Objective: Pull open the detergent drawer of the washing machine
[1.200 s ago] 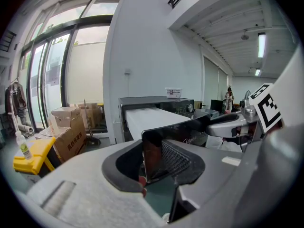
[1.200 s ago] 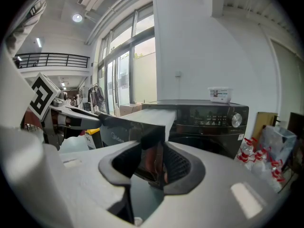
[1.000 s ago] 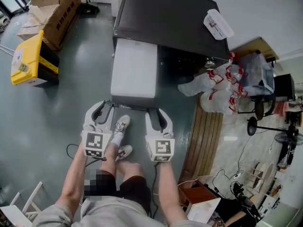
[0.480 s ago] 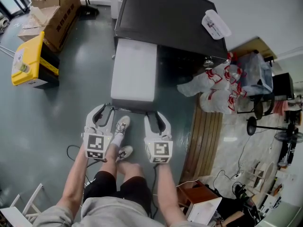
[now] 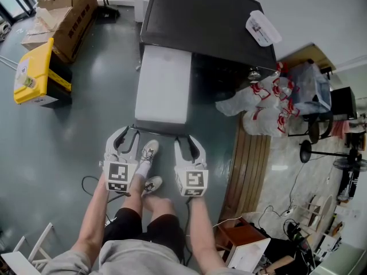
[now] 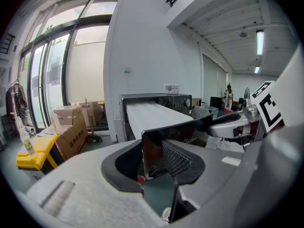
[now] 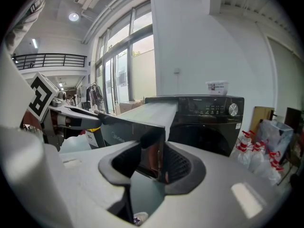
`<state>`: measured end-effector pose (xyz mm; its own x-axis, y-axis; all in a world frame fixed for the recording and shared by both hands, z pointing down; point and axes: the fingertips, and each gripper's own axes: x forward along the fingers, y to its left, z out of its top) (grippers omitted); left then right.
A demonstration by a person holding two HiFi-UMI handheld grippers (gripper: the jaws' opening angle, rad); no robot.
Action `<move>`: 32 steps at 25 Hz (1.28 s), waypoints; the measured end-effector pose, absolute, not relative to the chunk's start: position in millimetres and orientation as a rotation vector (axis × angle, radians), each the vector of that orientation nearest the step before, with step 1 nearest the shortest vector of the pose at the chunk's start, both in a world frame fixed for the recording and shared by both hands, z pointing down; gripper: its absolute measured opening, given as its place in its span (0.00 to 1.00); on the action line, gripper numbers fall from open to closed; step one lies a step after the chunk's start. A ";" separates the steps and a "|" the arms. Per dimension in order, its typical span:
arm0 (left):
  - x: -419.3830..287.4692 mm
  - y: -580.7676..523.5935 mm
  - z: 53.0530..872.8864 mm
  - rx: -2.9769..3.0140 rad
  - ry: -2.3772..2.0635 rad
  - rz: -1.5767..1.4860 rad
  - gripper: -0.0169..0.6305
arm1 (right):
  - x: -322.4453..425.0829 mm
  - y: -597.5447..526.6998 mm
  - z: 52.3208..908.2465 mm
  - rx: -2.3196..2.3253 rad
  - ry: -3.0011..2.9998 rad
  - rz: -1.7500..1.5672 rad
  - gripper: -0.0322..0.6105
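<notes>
At the upper left of the head view, cardboard boxes [image 5: 69,10] stand on the floor [image 5: 69,130]; their contents do not show. Just below them is a yellow box [image 5: 37,67] with a bottle [image 6: 24,141] on its lid (plainer in the left gripper view).

In the lower centre, the left gripper [image 5: 127,135] is at the left corner of the drawer [image 5: 163,85]. Its fingers [image 6: 118,167] stand partway closed, holding the left end of the dark front panel [image 6: 159,134].

The drawer is pulled far out of the washing machine [image 5: 212,22]. It runs from the machine at the top centre down the middle of the frame towards the person. From above it reads as one plain white surface, with no compartments or contents to be made out.

The right gripper [image 5: 188,139] is at the drawer's right corner. Its fingers [image 7: 183,167] are also partway closed, on that end of the panel.

On the machine's black top, at the upper right, lies a clear plastic tray [image 5: 264,28]; what is in it is too small to tell. Right of the machine, plastic bags [image 5: 252,105] on the floor hold spray bottles [image 5: 281,90] with red and white heads.

The machine's front is hidden under its top in the head view, and the person's arms are cut off by the lower edge.
</notes>
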<state>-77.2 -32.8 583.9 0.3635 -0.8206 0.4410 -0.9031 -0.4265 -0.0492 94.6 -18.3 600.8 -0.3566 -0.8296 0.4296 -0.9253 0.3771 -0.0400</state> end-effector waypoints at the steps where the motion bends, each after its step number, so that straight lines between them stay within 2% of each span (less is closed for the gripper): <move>1: -77.2 -32.7 583.8 2.424 -1.556 0.600 0.23 | 94.6 -18.2 600.8 1.538 -2.304 0.397 0.29; 17: -78.4 -33.5 556.6 2.467 -1.583 0.564 0.26 | 93.9 -19.4 576.5 1.543 -2.310 0.354 0.30; 32: -73.9 -51.8 411.2 2.603 -1.661 0.390 0.26 | 102.5 -42.2 433.6 1.665 -2.365 0.132 0.30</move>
